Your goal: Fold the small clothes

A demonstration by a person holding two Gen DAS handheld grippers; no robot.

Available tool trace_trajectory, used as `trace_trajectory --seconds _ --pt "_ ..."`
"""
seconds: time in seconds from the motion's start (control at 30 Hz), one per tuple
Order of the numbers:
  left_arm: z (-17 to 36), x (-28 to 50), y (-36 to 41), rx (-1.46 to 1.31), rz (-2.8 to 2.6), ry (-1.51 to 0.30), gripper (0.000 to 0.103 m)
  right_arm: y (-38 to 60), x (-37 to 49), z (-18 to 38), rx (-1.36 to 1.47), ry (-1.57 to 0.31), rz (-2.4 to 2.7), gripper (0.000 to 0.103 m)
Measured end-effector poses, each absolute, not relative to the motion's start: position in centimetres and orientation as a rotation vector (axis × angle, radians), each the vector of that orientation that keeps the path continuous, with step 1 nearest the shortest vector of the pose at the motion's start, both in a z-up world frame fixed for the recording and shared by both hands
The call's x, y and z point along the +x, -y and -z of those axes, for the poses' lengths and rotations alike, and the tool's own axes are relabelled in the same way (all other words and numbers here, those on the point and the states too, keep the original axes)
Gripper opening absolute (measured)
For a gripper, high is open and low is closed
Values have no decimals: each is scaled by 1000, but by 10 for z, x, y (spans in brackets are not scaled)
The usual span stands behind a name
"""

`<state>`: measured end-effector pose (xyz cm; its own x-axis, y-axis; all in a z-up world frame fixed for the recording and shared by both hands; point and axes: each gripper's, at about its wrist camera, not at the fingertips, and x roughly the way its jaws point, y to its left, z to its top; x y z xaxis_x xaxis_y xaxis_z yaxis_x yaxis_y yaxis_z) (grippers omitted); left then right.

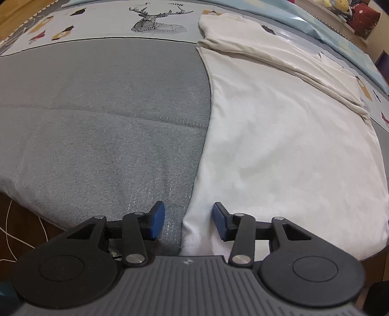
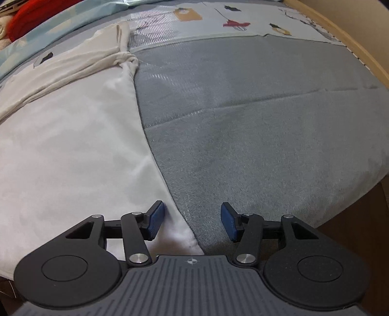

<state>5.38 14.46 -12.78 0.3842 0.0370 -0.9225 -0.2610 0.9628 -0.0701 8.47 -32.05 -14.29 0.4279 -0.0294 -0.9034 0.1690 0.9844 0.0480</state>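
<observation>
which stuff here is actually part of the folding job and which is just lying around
For the job: white garment, left gripper, right gripper, grey bedcover it lies on.

Just lying about: red item, white cable, plush toys.

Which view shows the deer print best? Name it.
Left wrist view: the deer print appears whole on the bedcover, beyond the white garment. The right wrist view shows other small prints, no deer.

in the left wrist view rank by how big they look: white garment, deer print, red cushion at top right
1. white garment
2. deer print
3. red cushion, though it lies farther back and is cut off, so its true size is unsure
</observation>
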Motion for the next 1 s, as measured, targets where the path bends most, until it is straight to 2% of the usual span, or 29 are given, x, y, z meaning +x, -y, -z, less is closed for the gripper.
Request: trace_trajectory --seconds 0.1,0.23,0.37,0.47,0.53,0.67,0.77,0.83,0.87,0.9,1.0 --pt "127 53 -138 -183 -174 -1174 38 316 83 144 105 -1134 105 54" --pt "126 51 -128 -139 -124 -1177 9 311 81 143 79 -1145 77 53" --pt "121 48 -127 -129 -121 -1164 8 308 77 141 76 -1160 49 52" --pt "119 47 -133 -167 -129 -1173 10 304 73 140 73 -1164 24 45" --pt "122 47 -136 -191 -138 -1197 14 302 71 139 66 -1166 16 45" --pt "123 46 -131 -153 -119 -1210 15 300 68 139 53 -1165 22 45" --pt "121 45 -133 -165 -117 -1205 9 300 67 138 51 -1167 24 45" --pt "117 44 -133 -163 -112 -1188 6 300 66 138 52 -1168 17 37" --pt "115 44 -132 -155 -110 -1177 6 299 65 137 54 -1167 11 26" --pt "112 43 -131 -148 -106 -1164 6 299 64 135 55 -1159 9 8" --pt "110 41 -130 -150 -97 -1164 7 303 63 128 93 -1120 9 7"
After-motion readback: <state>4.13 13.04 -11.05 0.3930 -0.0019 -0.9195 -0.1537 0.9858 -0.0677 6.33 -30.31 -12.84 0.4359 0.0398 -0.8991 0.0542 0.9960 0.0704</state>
